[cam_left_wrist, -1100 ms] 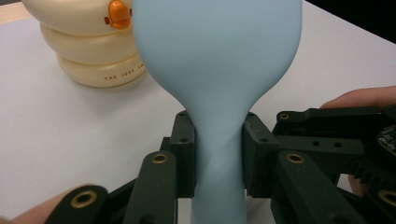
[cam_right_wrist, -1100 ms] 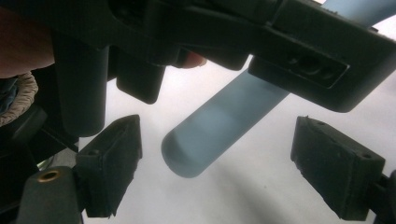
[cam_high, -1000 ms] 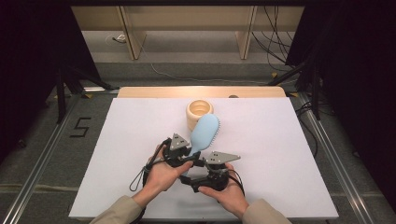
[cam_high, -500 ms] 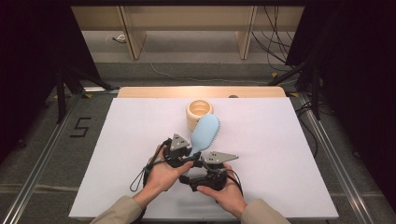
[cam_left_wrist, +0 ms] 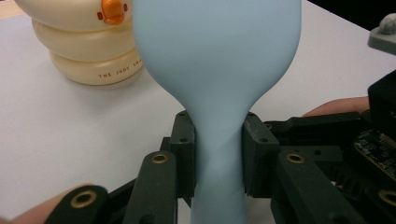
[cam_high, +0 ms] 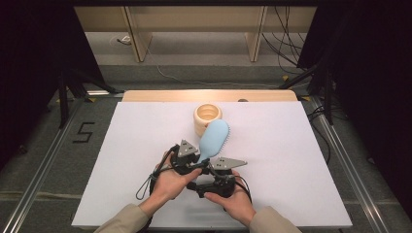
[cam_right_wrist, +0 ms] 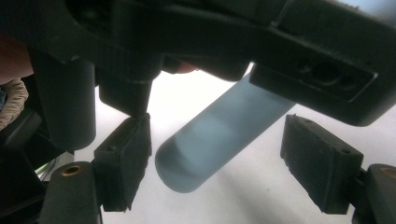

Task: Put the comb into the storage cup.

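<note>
A light blue hairbrush (cam_high: 214, 136) is held off the white table, its head pointing away from the person and its bristles facing right. My left gripper (cam_high: 193, 159) is shut on the narrow neck of the brush (cam_left_wrist: 215, 60), with both pads (cam_left_wrist: 183, 149) pressed against its sides. My right gripper (cam_high: 214, 175) sits just behind and under the left one. It is open, and the rounded handle end (cam_right_wrist: 219, 140) lies between its fingers (cam_right_wrist: 125, 161) without touching either.
A cream ringed container (cam_high: 207, 116) with an orange duck bill (cam_left_wrist: 112, 8) stands just beyond the brush head. The white table (cam_high: 301, 160) spreads wide on both sides. Gripper cables loop at the left wrist (cam_high: 145, 184).
</note>
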A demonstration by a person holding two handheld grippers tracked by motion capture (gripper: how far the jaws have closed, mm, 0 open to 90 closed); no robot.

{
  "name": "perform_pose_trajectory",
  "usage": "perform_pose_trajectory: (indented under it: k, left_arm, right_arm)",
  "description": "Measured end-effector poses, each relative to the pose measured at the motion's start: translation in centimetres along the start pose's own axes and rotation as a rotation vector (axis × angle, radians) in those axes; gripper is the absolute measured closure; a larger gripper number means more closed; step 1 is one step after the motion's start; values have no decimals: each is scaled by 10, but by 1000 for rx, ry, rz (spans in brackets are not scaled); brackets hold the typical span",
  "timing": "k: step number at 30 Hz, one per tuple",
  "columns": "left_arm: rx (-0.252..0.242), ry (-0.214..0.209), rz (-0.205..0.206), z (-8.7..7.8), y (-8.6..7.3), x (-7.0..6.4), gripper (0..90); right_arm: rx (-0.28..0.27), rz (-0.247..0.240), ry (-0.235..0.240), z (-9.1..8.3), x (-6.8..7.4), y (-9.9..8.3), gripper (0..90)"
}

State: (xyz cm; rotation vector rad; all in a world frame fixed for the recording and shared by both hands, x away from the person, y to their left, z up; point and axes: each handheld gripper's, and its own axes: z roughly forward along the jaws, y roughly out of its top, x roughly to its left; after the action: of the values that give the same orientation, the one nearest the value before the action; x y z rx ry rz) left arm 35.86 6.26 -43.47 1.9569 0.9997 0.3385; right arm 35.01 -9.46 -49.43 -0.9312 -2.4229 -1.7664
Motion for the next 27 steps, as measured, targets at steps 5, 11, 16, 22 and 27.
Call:
perform_pose_trajectory:
  k: [5, 11, 16, 22, 27]
  left_arm:
    - [3, 0, 1, 1, 0, -1, 693]
    - [0, -1, 2, 0, 0, -1, 693]
    - [-3, 2, 0, 0, 0, 0, 693]
    - [-3, 1, 0, 0, 0, 0, 693]
    - [-2, 0, 0, 0, 0, 1, 693]
  right_arm:
    - [0, 0, -3, 1, 0, 0, 258]
    - [-2, -2, -5, 1, 0, 0, 260]
    - [-8, -3, -15, 1, -1, 1, 268]
    - [-14, -3, -17, 1, -1, 1, 292]
    - [-16, 1, -11, 1, -1, 1, 317]
